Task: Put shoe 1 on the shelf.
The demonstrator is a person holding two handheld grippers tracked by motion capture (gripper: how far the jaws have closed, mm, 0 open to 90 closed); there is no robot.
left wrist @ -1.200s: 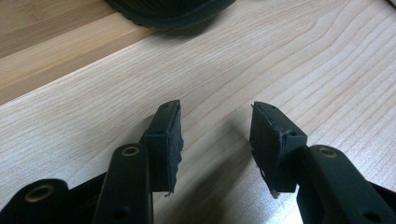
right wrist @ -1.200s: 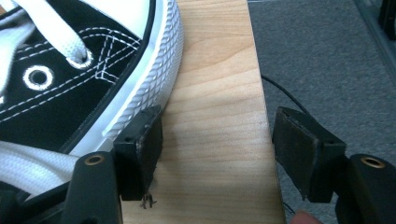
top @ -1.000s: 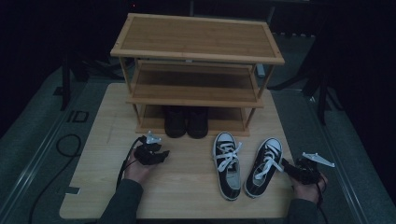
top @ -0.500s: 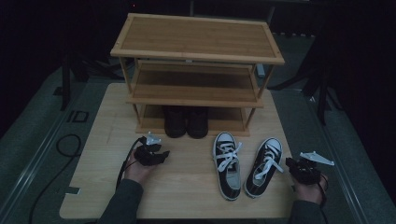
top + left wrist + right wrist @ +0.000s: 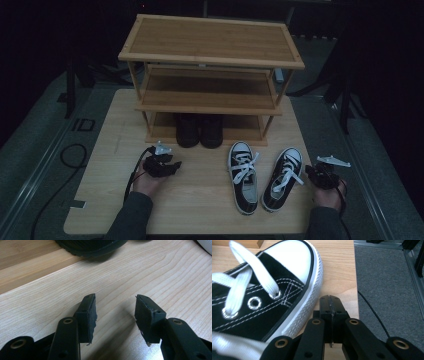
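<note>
Two black-and-white lace-up sneakers lie side by side on the wooden table, the left sneaker (image 5: 244, 175) and the right sneaker (image 5: 285, 177), toes pointing at the rack. My right gripper (image 5: 309, 170) sits low just right of the right sneaker (image 5: 274, 290), beside its white rubber sole near the table's right edge. Its jaws have just closed and the right gripper (image 5: 331, 302) is shut with nothing between the pads. My left gripper (image 5: 175, 164) rests on the table left of the sneakers. The left gripper (image 5: 115, 310) stands half open over bare wood.
A three-tier wooden shoe rack (image 5: 210, 45) stands at the back of the table (image 5: 200, 210). A pair of black shoes (image 5: 199, 131) sits on its bottom shelf, its dark sole (image 5: 92, 246) ahead of my left gripper. Grey carpet (image 5: 387, 277) lies past the table's right edge.
The right hand has shifted a little left, closer to the right sneaker. The left hand has stayed where it was.
</note>
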